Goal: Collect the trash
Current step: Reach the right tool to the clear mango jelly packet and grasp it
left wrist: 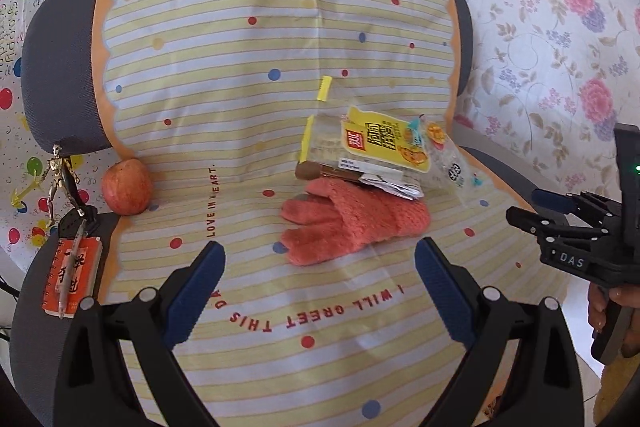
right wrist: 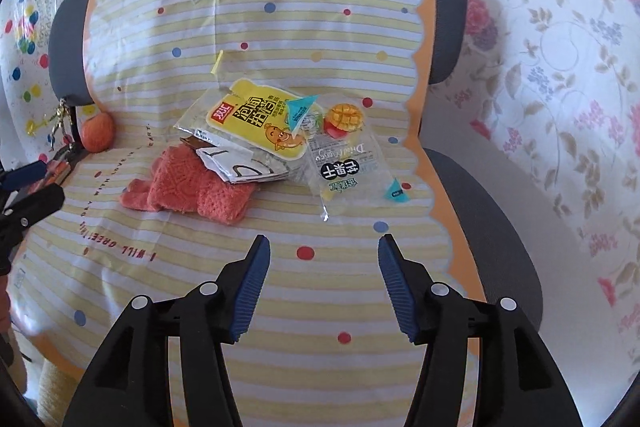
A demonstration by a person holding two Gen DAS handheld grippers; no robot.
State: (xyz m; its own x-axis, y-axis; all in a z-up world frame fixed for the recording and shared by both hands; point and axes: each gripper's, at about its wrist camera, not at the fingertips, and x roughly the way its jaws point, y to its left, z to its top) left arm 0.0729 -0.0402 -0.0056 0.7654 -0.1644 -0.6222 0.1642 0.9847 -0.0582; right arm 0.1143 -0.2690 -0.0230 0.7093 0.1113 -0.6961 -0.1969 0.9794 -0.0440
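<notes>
Yellow wrapper (right wrist: pixel 256 123) lies beyond both open, empty tongs (right wrist: pixel 322 267).

Colours and patterns on the covered chair

A yellow-and-white striped cloth (right wrist: pixel 280 287) dotted red and blue is seen; a coral-pink knitted glove (right wrist: pixel 192 191) lies on it, a yellow wrapper (right wrist: pixel 256 123) at its one o'clock, a red-orange apple (left wrist: pixel 127 187) at nine o'clock.
</notes>
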